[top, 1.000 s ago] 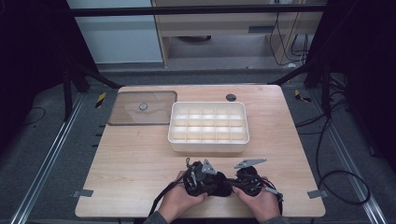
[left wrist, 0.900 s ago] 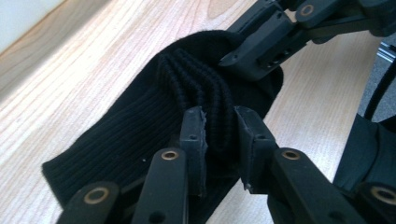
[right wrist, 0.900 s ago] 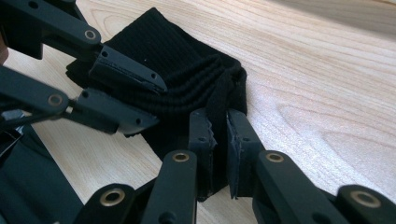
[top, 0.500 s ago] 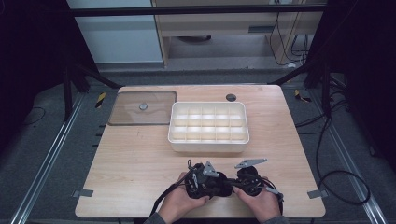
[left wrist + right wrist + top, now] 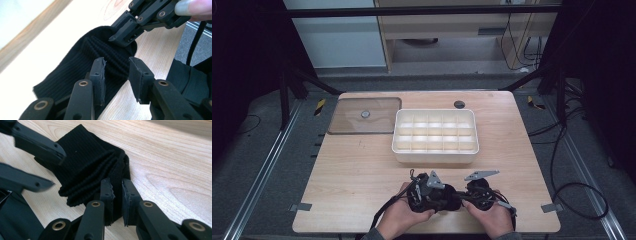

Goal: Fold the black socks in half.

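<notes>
At the lower centre of the high view, the left gripper [image 5: 428, 192] stands parted over a folded black ribbed cloth [image 5: 82, 67] on the table [image 5: 362, 170]. To its right, the right gripper [image 5: 116, 195] pinches the cloth's edge; grip deep, keeping layers together.

The table [image 5: 362, 170] is light brown wood with wavy lines. The box [image 5: 435, 156] with little squares is creamy white. The flat lid [image 5: 344, 120] is see-through brown. The sock [image 5: 85, 167] is black with thin ridges. Both grippers are black.
</notes>
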`<state>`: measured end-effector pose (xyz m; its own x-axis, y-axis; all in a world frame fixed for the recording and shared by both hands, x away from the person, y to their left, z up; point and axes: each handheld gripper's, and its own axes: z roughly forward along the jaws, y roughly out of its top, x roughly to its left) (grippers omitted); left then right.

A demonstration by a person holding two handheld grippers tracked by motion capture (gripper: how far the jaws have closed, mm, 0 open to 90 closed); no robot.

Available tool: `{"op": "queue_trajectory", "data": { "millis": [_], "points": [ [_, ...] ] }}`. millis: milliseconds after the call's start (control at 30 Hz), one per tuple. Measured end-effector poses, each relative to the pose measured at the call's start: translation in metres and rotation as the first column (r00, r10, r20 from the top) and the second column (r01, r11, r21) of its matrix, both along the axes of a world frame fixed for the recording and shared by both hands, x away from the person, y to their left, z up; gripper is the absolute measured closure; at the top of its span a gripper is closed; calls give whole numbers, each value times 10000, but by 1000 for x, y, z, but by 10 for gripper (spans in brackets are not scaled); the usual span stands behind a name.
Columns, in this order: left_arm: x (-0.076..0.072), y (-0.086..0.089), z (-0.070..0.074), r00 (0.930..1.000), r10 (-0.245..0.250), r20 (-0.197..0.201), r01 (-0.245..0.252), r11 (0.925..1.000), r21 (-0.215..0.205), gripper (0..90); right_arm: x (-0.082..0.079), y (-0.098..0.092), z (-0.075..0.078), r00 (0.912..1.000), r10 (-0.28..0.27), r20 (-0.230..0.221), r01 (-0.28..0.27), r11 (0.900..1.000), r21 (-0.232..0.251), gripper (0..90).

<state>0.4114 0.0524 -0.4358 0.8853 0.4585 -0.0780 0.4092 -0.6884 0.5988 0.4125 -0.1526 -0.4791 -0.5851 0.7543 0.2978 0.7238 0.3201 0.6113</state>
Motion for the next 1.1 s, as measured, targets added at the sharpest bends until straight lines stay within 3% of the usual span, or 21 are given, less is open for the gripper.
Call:
{"op": "queue_trajectory", "data": {
  "millis": [233, 433, 767, 1100],
  "points": [
    [7, 20, 7, 9979, 586, 277, -595, 9978, 307, 634, 0, -1, 1, 10000, 28, 34, -28, 10000, 0, 807],
    [13, 37, 4, 9925, 1128, 471, -1154, 9917, 559, 602, -1, -1, 1, 10000, 16, 40, -16, 10000, 28, 806],
    [15, 57, -6, 9855, 1661, 355, -1684, 9830, 734, 570, -1, -1, 2, 10000, 26, 18, -26, 10000, 15, 803],
    [11, 66, -17, 9830, 1830, 135, -1834, 9788, 914, 538, -1, 0, 2, 10000, 58, 34, -58, 10000, -31, 800]
  ]
}}
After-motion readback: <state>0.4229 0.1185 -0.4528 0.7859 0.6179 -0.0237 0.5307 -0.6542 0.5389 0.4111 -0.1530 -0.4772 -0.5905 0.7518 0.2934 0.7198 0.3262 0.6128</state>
